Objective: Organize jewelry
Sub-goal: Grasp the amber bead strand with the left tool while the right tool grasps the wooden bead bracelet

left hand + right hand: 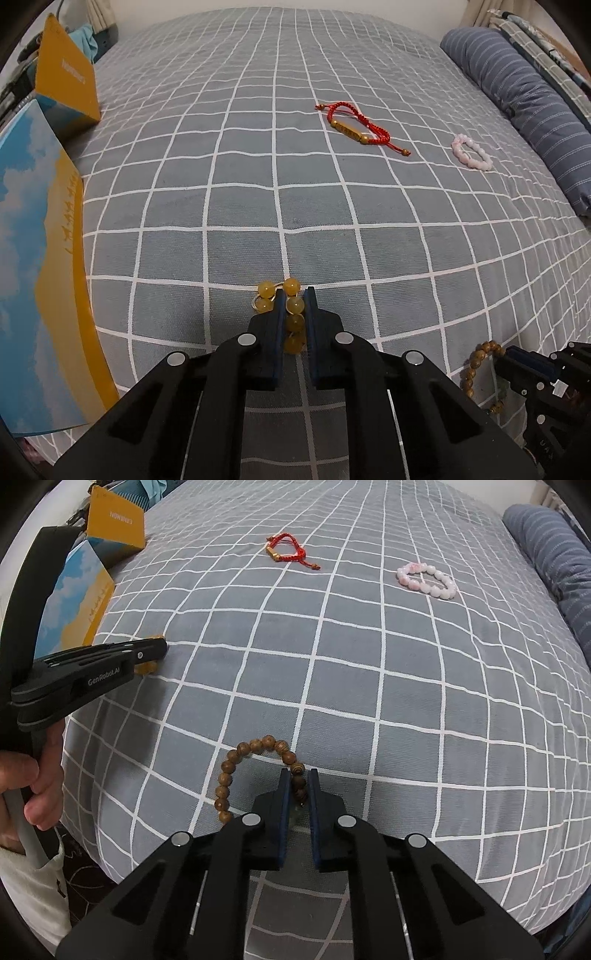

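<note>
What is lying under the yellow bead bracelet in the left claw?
Under the yellow bracelet only the checked bedsheet shows. The left claw is shut on it and hides its lower beads and the sheet beneath them.

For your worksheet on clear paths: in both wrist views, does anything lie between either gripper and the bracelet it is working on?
No. The left gripper is shut on the yellow bead bracelet, and the right gripper is shut on the wooden bead bracelet. Nothing lies between pads and beads.
</note>
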